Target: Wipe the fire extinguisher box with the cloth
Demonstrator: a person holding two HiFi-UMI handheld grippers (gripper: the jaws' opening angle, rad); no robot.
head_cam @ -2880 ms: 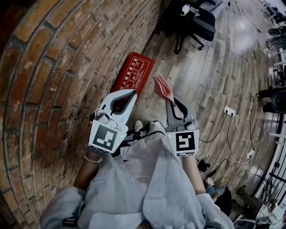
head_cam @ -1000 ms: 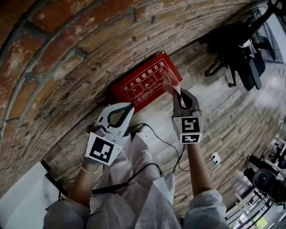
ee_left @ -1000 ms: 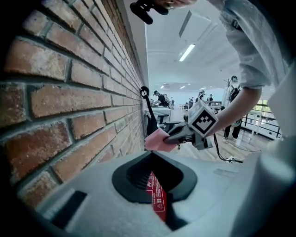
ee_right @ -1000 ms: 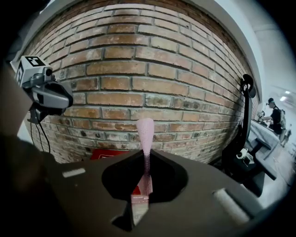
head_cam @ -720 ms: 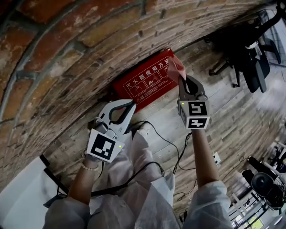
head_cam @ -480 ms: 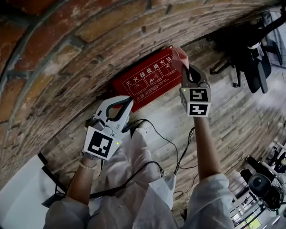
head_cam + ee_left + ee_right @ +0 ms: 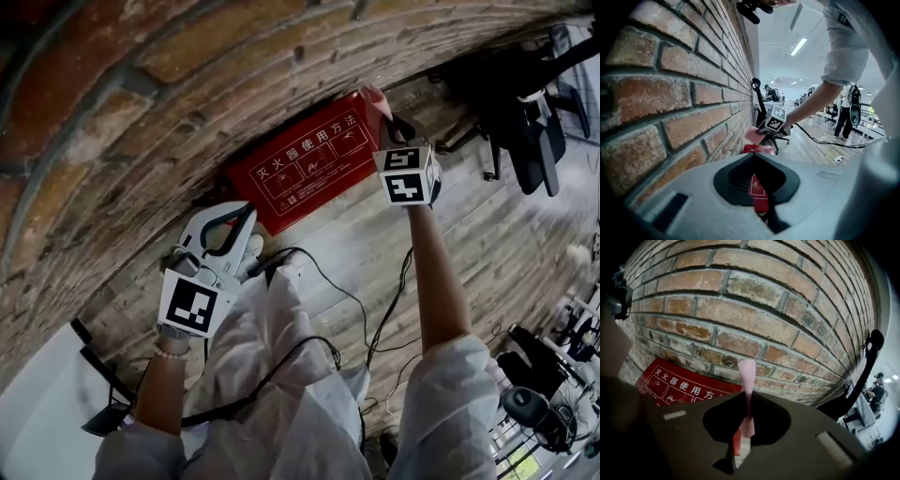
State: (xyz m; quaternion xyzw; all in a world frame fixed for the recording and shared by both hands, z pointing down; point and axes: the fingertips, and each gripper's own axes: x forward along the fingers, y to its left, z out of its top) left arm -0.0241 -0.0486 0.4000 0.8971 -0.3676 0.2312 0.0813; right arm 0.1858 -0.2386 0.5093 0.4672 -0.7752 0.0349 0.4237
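Two big surfaces frame everything: brick wall [image 7: 141,112] and wood plank floor [image 7: 487,244]. The red fire extinguisher box [image 7: 300,164] sits low against the wall on the floor, its printed white-text face showing. A black office chair [image 7: 525,103] stands just past the box's far end, close to the right arm's working spot. A bystander [image 7: 843,117] stands well back in the room.

The left gripper [image 7: 246,212] hangs near the box's near end, apart from it. Its jaws are pressed together with nothing pinched, and the box [image 7: 758,150] only shows through the gap behind the tips. The right gripper [image 7: 382,105] is stretched out to the box's far end by the wall, jaws clamped on the pink cloth [image 7: 375,97]. In the right gripper view the cloth [image 7: 746,376] sticks up edge-on from the closed jaws in front of the bricks, with the box [image 7: 679,383] lower left. Whether the cloth touches the box, cannot tell.

A black cable [image 7: 328,281] trails over the floor between the person's legs and the box. A white power strip [image 7: 840,159] lies further out.
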